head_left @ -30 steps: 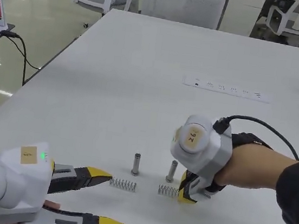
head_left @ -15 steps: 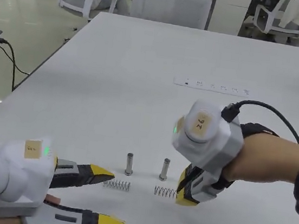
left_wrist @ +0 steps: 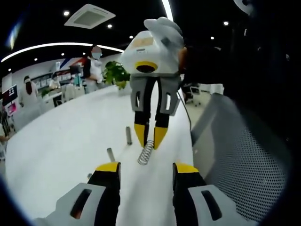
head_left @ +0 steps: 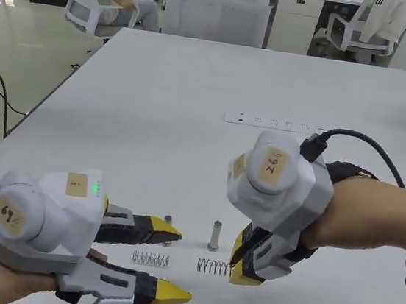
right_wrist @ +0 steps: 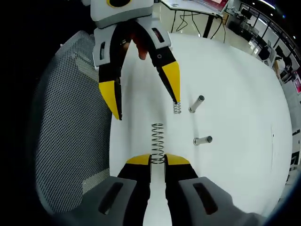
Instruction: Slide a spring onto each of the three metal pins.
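Two short metal pins (head_left: 215,235) (head_left: 168,220) stand upright on the white table (head_left: 192,121); the left one is partly hidden behind a yellow jaw tip. In front of them lie two springs. My right gripper (head_left: 237,266) is shut on the right end of the nearer spring (head_left: 213,266), which stretches forward from my jaws as the spring (right_wrist: 157,134). My left gripper (head_left: 174,263) is open, its jaws straddling the other spring (head_left: 150,259). From the left gripper (left_wrist: 146,169), the right gripper (left_wrist: 150,136) faces me with its spring (left_wrist: 146,153). Both pins (right_wrist: 196,104) (right_wrist: 202,140) also show to the right of the right gripper (right_wrist: 157,160).
A white power strip (head_left: 273,122) lies farther back on the table. A black cable (head_left: 367,142) runs from the right gripper. Office chairs (head_left: 95,5) and a seated person stand beyond the far edge. The near table edge runs just below my grippers.
The head camera has tilted. My left gripper has moved forward, so its open jaws now flank the left spring and cover part of the left pin. The right gripper still holds its spring's end.
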Demonstrator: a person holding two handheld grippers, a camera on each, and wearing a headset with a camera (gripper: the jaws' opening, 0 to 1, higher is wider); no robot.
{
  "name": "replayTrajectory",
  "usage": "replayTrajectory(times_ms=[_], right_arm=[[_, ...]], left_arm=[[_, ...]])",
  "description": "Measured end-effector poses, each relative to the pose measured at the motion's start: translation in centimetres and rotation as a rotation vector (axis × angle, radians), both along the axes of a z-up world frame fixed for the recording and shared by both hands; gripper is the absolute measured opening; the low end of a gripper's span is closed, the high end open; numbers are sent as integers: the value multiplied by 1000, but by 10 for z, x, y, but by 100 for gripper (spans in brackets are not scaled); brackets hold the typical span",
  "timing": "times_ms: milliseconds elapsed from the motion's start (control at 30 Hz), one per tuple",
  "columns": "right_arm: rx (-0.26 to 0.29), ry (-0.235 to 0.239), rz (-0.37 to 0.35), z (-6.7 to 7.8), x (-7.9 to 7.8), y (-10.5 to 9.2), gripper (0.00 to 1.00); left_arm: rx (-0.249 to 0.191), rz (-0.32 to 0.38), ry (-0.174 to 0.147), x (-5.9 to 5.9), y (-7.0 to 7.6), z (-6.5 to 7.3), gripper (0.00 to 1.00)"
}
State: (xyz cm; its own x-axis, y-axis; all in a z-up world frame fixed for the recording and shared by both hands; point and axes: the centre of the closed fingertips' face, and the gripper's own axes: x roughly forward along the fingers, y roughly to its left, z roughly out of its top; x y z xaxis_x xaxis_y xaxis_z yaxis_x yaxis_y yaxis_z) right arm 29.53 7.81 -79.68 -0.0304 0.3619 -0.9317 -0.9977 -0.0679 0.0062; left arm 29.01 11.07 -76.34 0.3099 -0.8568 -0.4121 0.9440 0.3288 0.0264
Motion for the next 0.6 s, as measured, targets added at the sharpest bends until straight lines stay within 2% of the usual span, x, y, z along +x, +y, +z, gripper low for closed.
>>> replayTrajectory(times_ms=[133,233,433,600], right_arm=[[3,-3,8,1,-3,1,7],[8,-6,16,2,-5,2,7],[15,-15,43,5,-9,7,7],[20,-21,68,7,-12,11,7]], left_arm=[[-2,-10,6,2,-5,-3,32],[-33,2,23,3,-7,-2,29],[-59,8,52,2,-9,-3,22],[-59,-4,65,-2,-11,-5,15]])
